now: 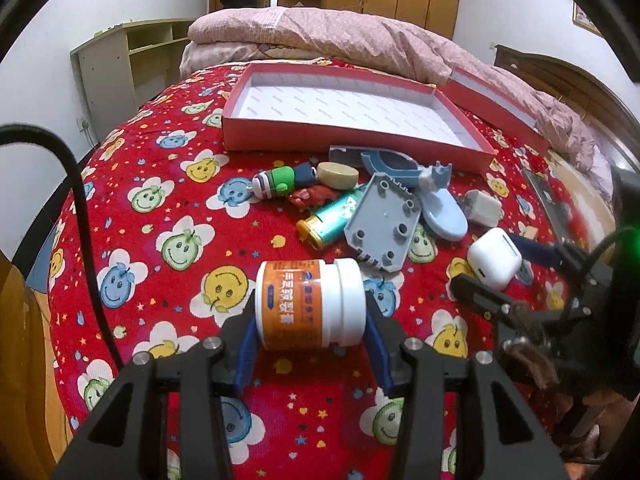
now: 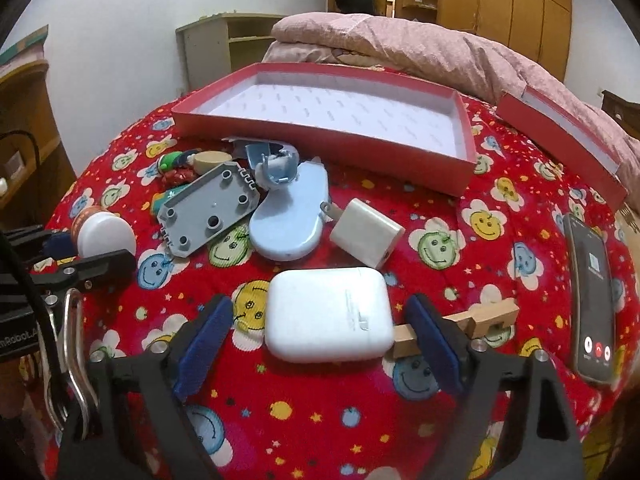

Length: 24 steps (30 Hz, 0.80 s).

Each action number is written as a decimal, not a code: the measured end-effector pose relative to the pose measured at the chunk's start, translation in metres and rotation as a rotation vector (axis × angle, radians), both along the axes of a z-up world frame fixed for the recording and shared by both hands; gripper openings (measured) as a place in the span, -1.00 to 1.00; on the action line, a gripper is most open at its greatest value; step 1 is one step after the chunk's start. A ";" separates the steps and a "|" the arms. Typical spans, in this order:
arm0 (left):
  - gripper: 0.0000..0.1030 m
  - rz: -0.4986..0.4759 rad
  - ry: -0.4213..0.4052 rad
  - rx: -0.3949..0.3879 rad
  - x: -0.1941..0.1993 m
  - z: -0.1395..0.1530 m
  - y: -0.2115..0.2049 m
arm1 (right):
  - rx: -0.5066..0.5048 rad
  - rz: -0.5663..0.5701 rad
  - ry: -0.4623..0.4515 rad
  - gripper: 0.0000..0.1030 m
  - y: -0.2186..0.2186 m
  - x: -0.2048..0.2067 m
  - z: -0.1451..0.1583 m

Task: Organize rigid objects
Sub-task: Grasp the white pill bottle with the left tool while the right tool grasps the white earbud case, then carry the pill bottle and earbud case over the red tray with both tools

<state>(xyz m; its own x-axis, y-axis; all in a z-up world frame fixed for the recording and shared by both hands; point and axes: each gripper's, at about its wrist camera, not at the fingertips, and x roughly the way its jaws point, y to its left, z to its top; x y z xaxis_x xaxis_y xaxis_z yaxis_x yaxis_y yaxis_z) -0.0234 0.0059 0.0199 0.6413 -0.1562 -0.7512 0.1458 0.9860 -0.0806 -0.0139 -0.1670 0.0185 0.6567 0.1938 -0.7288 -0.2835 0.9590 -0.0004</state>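
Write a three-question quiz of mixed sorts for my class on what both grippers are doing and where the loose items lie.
1. True or false: the left gripper is closed on the orange-labelled white bottle.
2. Multiple choice: the white earbud case is A) clamped by the right gripper, B) lying between its open fingers, C) inside the red box.
3. Short answer: what does the large red box hold?

Key
1. True; the blue pads press on the bottle's base and cap.
2. B; gaps show on both sides of the case.
3. Nothing visible; the battery, grey plate and other pieces lie on the red bedspread in front of it.
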 end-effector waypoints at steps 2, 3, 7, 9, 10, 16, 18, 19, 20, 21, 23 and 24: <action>-0.05 -0.001 0.000 -0.002 0.000 0.000 -0.001 | 0.004 -0.014 -0.010 0.46 -0.002 -0.002 0.001; -0.06 -0.001 -0.001 -0.002 0.000 0.000 -0.001 | 0.006 -0.021 -0.014 0.41 -0.004 -0.003 0.001; -0.06 0.000 -0.001 -0.006 0.000 0.000 -0.001 | 0.018 -0.034 -0.022 0.33 -0.007 -0.004 0.002; -0.06 0.002 -0.005 -0.010 0.000 0.002 -0.001 | 0.022 -0.034 -0.021 0.33 -0.008 -0.004 0.003; -0.06 0.002 -0.006 -0.010 0.000 0.002 0.000 | 0.034 -0.034 -0.018 0.32 -0.009 -0.004 0.004; -0.06 -0.004 -0.014 -0.013 0.002 0.007 -0.001 | 0.110 -0.047 0.012 0.12 -0.019 -0.006 0.007; -0.06 -0.007 -0.017 -0.011 0.002 0.008 -0.002 | 0.120 -0.054 0.016 0.12 -0.021 -0.006 0.007; -0.06 -0.010 -0.017 -0.009 0.002 0.008 -0.003 | 0.124 -0.055 0.014 0.12 -0.022 -0.007 0.008; -0.06 -0.014 -0.016 -0.009 0.002 0.008 -0.003 | 0.127 -0.054 0.012 0.11 -0.022 -0.008 0.009; -0.06 -0.016 -0.016 -0.009 0.002 0.008 -0.004 | 0.129 -0.051 0.011 0.12 -0.022 -0.008 0.010; -0.06 -0.018 -0.017 -0.014 0.002 0.009 -0.004 | 0.134 -0.047 0.007 0.12 -0.021 -0.012 0.013; -0.06 -0.021 -0.019 -0.018 0.001 0.010 -0.005 | 0.138 -0.045 0.004 0.11 -0.021 -0.013 0.014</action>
<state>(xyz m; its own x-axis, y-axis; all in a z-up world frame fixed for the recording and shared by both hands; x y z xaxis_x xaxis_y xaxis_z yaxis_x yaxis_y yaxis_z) -0.0220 0.0014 0.0295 0.6521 -0.1834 -0.7356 0.1684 0.9811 -0.0953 -0.0265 -0.1882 0.0327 0.6642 0.2628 -0.6999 -0.2399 0.9616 0.1334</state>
